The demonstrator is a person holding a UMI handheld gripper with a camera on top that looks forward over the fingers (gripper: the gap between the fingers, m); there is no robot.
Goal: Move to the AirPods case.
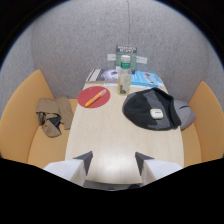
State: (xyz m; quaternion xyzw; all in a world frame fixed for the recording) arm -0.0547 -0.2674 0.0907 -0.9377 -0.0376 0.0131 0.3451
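Note:
The small white AirPods case point(156, 113) lies on top of a black and grey beanie hat point(150, 110) on the right side of the pale wooden table point(115, 140). It sits well beyond my gripper point(114, 161) and to the right of the fingers. The two fingers point(83, 161) stand apart over the table's near end, open, with only bare tabletop between them.
A red round plate point(94, 96) carrying an orange marker point(95, 98) rests at the far left of the table. A clear bottle point(124, 76), magazines point(146, 79) and a sign stand point(126, 50) sit at the far end. A beige garment with sunglasses point(50, 117) lies on the orange bench.

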